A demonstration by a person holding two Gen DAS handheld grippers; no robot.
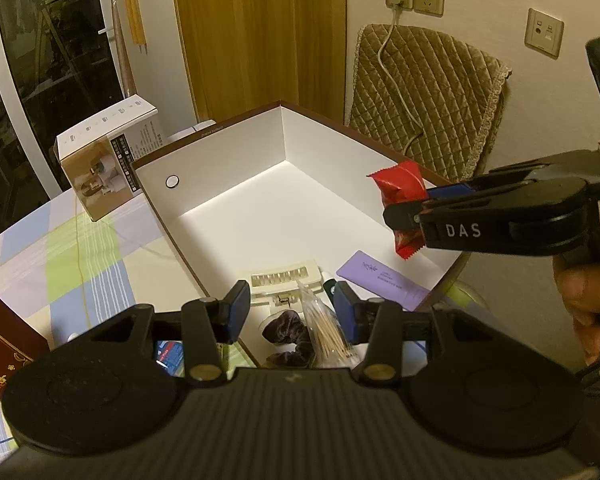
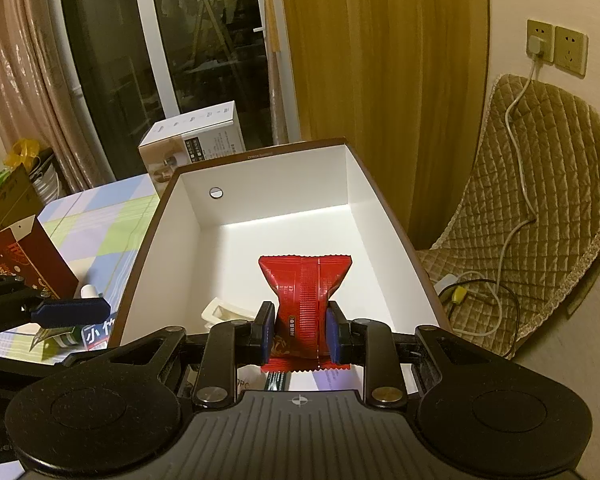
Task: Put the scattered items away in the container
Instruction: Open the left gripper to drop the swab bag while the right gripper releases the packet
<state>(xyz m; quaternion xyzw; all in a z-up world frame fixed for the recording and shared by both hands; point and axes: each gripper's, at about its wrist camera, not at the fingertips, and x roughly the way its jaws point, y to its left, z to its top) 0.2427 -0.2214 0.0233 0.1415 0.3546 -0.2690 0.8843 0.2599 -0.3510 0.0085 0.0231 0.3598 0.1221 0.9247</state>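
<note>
The right gripper (image 2: 299,334) hangs over the near part of an open white box (image 2: 364,200) with a brown rim, and its blue-padded fingers (image 2: 266,332) pinch a red snack packet (image 2: 304,292) at the waist, so that the wrapper flares out above and below the grip. In the left wrist view the same packet (image 1: 400,192) sticks out past the tips of the right gripper (image 1: 410,208), clear of the box floor.

The left gripper (image 1: 290,312) is over the box's near end with its fingers (image 1: 238,310) spread and nothing between them. Below it, inside the box (image 1: 220,152), lie a cream hair clip (image 1: 284,284), a dark purple scrunchie (image 1: 286,332), a clear bag of toothpicks (image 1: 326,328) and a lilac card (image 1: 382,280). The far half of the box floor is bare and brightly lit.

The box sits on a tabletop (image 1: 72,264) covered with a pastel checked cloth. A white and tan carton (image 1: 104,164) stands just beyond the box's far left corner, and a dark red carton (image 2: 28,260) stands near the left gripper. A blue-labelled item (image 2: 96,334) lies on the cloth just beside the box's near left wall. A chair with a quilted tan cover (image 2: 540,208) is to the right.
</note>
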